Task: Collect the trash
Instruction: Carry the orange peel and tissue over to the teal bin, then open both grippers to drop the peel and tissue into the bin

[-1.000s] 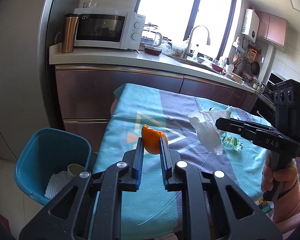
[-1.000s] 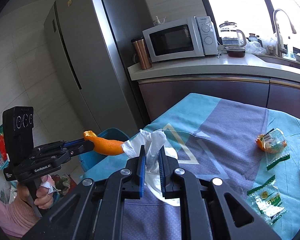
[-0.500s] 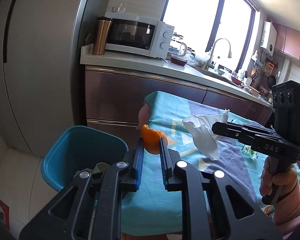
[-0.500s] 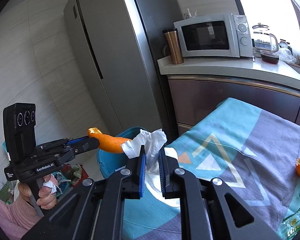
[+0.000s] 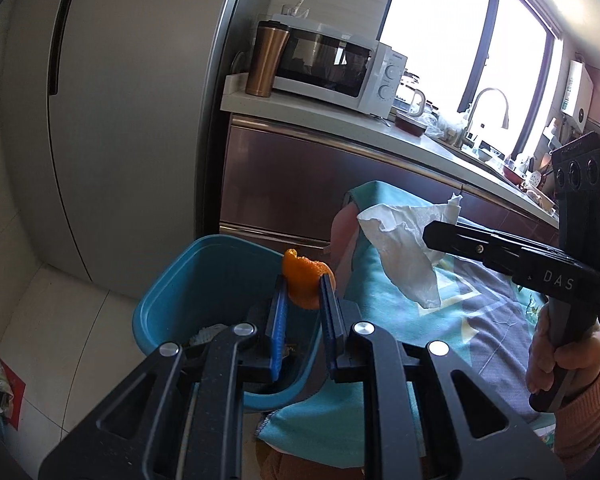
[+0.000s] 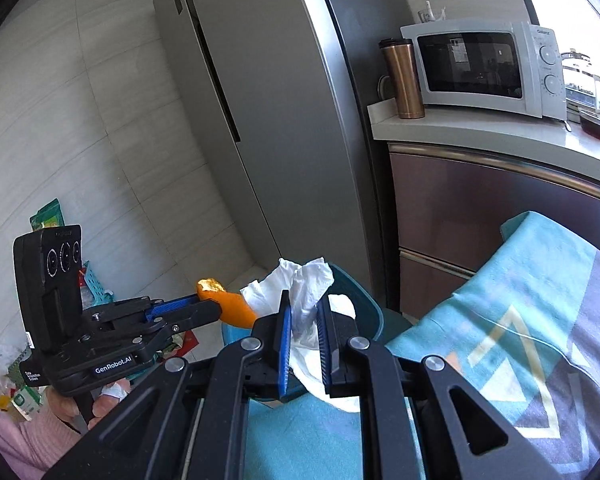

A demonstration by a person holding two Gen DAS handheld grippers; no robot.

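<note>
Left gripper (image 5: 304,300) pinching a piece of orange peel (image 5: 305,282) between blue-padded fingers (image 5: 279,320), held above the near rim of a blue trash bin (image 5: 204,276) on the tiled floor. Right gripper (image 6: 303,312) clamped on a crumpled white tissue (image 6: 300,284), hanging over the edge of the teal and grey tablecloth (image 6: 540,300), close beside the peel and just above the bin. Pale scraps visible inside the bin, kind unclear. Beyond, purple cabinet fronts under a light counter (image 5: 340,120), with a copper tumbler (image 5: 266,64) touching a white microwave (image 5: 340,68). Tall grey fridge (image 6: 260,120) to the left, bright window farthest back.
</note>
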